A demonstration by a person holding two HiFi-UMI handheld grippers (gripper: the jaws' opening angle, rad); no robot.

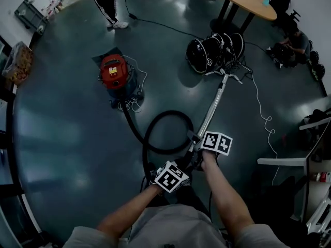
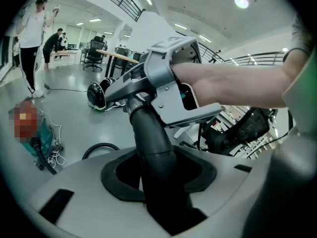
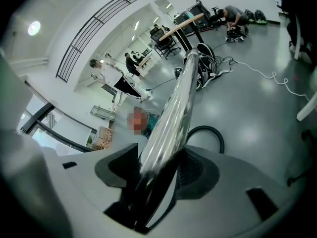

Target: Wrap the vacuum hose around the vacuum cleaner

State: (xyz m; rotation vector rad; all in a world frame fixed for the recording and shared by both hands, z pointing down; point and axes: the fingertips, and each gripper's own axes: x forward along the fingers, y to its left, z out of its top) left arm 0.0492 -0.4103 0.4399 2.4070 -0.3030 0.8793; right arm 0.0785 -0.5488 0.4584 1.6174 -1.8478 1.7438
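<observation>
the left claw [image 2: 157, 182] is squeezing the black hose [image 2: 151, 143], the right claw [image 3: 151, 182] the shiny pipe [image 3: 174, 108]. the vacuum cleaner [image 1: 115, 74] is sitting ahead and left, nearer the left claw; the shiny pipe is pointing away from it.

Both bare forearms come up from the bottom edge of the head view toward the middle of the frame. The left forearm [image 1: 129, 208] angles in from the lower left and the right forearm [image 1: 227, 198] from the lower right, so they converge.

The left gripper [image 1: 176, 168] sits lower and a little left, its marker cube [image 1: 169, 177] facing up and its jaws closed round a black hose cuff [image 2: 153, 143]. The right gripper [image 1: 199, 148] is just above and to the right of it, its jaws clamped on a chrome wand [image 3: 173, 118].

Both grippers tip downward. In the left gripper view, the right gripper's grey body and the right forearm cross the upper right.
</observation>
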